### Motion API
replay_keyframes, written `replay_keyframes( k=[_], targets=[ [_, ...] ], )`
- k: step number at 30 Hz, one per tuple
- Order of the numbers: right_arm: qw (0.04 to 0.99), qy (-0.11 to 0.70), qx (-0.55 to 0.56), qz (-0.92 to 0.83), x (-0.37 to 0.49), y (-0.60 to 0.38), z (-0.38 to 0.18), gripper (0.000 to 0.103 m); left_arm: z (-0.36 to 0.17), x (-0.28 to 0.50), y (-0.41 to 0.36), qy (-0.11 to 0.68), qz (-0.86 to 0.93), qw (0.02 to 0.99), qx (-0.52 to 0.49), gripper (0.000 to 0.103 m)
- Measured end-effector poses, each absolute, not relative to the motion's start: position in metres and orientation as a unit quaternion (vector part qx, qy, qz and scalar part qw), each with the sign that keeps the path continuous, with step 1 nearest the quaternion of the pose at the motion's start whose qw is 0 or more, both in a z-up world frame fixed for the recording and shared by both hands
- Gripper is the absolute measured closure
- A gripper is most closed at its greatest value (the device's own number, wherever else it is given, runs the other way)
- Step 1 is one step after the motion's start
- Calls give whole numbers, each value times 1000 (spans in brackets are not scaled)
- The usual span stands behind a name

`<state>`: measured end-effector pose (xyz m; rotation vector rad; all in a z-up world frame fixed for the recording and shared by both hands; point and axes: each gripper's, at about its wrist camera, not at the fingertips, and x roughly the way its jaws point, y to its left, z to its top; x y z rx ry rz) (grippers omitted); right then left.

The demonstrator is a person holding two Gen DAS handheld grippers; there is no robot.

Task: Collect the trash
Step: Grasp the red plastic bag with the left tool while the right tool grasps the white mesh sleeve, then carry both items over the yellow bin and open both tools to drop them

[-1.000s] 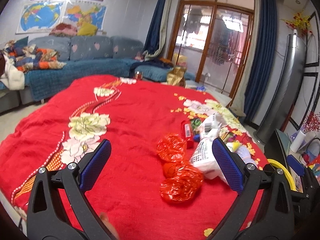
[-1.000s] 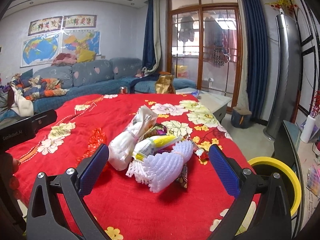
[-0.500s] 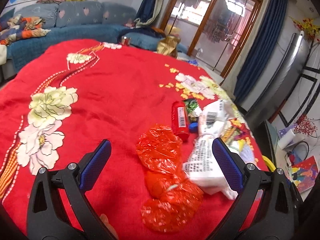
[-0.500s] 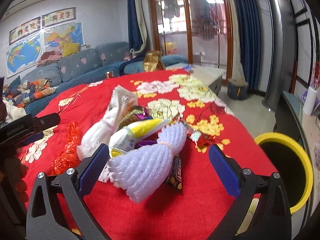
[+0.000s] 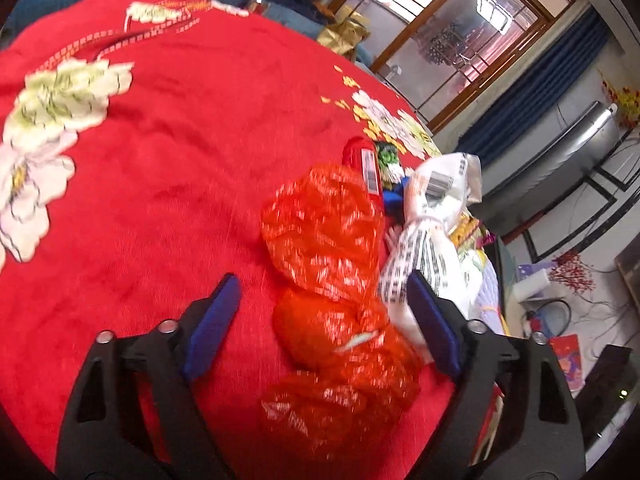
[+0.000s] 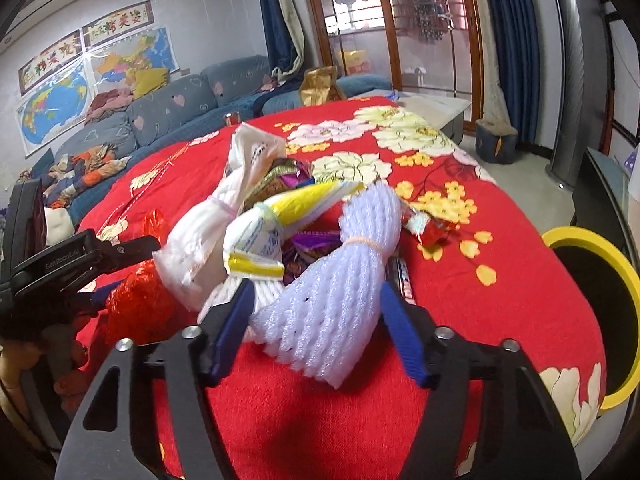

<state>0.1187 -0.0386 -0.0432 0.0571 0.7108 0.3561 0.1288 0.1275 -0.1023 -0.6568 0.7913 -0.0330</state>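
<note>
Trash heap sits on red cloth (image 6: 460, 320), beside yellow-rimmed bin (image 6: 592, 240). Your left gripper (image 5: 320, 312): jaws just closing, straddling red bag (image 5: 332, 264), pads not pressing yet. Your right gripper (image 6: 316, 320): jaws just closing around foam net (image 6: 340, 280), small gaps remain, not gripping. White bag (image 6: 200, 244) lies between red bag and net.

Crumpled red bag (image 5: 336, 280), white foam net (image 6: 340, 280) lie apparently bundled.
</note>
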Motion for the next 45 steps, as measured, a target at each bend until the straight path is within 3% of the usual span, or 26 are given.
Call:
replay_keyframes(
  k=[8,11,16,20,33,45],
  targets=[
    [923,345,28,166,109,-48,-39,76,-104,115,125,391,-41,859,-329,33],
    [926,341,29,160,106,-54,-37,80,-101,109,120,394,-49,859,-324,36],
    [932,328,33,149,100,-63,-29,83,-101,107,109,409,-57,859,-301,61],
    [938,315,37,141,95,-71,-21,85,-98,105,112,405,-55,863,-296,70],
    [946,277,67,154,84,-91,4,85,-33,79,118,311,-37,916,-250,73],
    [956,257,82,112,86,-136,22,85,-11,82,65,304,-96,925,-209,73]
  ],
)
